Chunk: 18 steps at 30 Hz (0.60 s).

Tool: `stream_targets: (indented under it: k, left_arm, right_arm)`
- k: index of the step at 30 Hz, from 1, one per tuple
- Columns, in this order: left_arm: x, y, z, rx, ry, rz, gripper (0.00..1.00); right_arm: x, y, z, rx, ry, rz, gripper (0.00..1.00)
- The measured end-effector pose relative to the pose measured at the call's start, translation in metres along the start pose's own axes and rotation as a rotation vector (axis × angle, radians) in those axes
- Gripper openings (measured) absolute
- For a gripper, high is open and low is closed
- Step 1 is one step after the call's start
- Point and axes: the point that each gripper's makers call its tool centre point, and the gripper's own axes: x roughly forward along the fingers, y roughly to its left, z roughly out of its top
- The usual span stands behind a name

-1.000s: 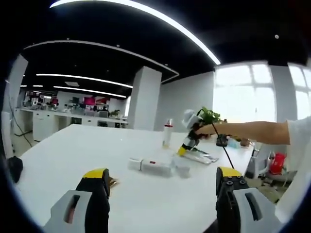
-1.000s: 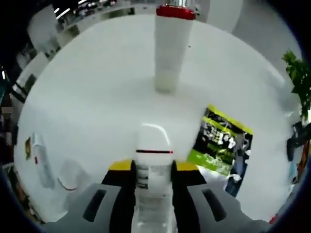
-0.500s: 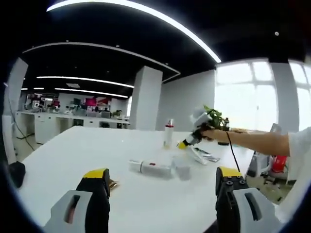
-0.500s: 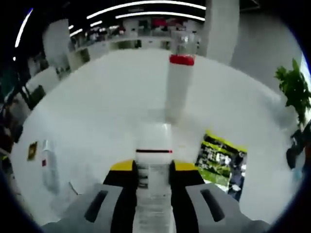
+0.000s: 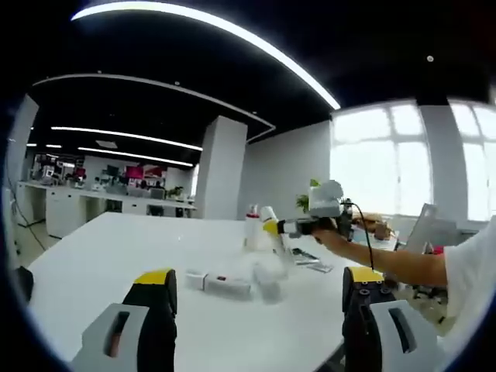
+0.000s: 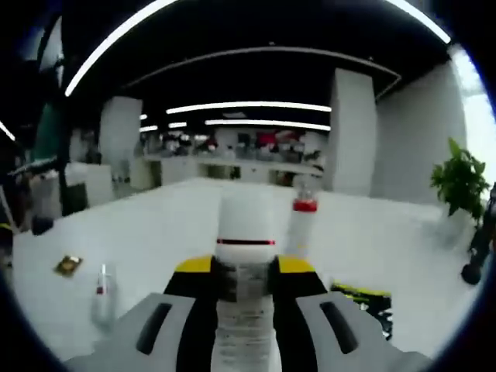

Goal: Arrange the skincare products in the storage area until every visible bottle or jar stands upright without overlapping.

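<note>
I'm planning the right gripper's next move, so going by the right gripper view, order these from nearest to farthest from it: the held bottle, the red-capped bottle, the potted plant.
1. Held bottle: between the fingers.
2. Red-capped bottle: just beyond, slightly right, upright.
3. Potted plant: far right, off the table.

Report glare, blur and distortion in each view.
Left gripper view: blown-out windows wash out the right side; fisheye bends the ceiling light strips. Right gripper view: the held white bottle is soft with blur, the red-capped bottle hazy.
</note>
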Motion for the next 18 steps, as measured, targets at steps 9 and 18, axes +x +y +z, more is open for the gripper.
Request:
stream_targets:
  k: [9,18]
  left_arm:
    - [0.012,-0.013,0.002,0.017,-0.017,-0.042,1.0]
    - [0.031,0.001,0.033,-0.017,-0.189,-0.097,1.0]
  right_arm:
    - [-0.023,0.016,0.034,-0.014,-0.175,0.001,0.24]
    - [-0.034,0.039,0.046,0.098,-0.172,0.117,0.25]
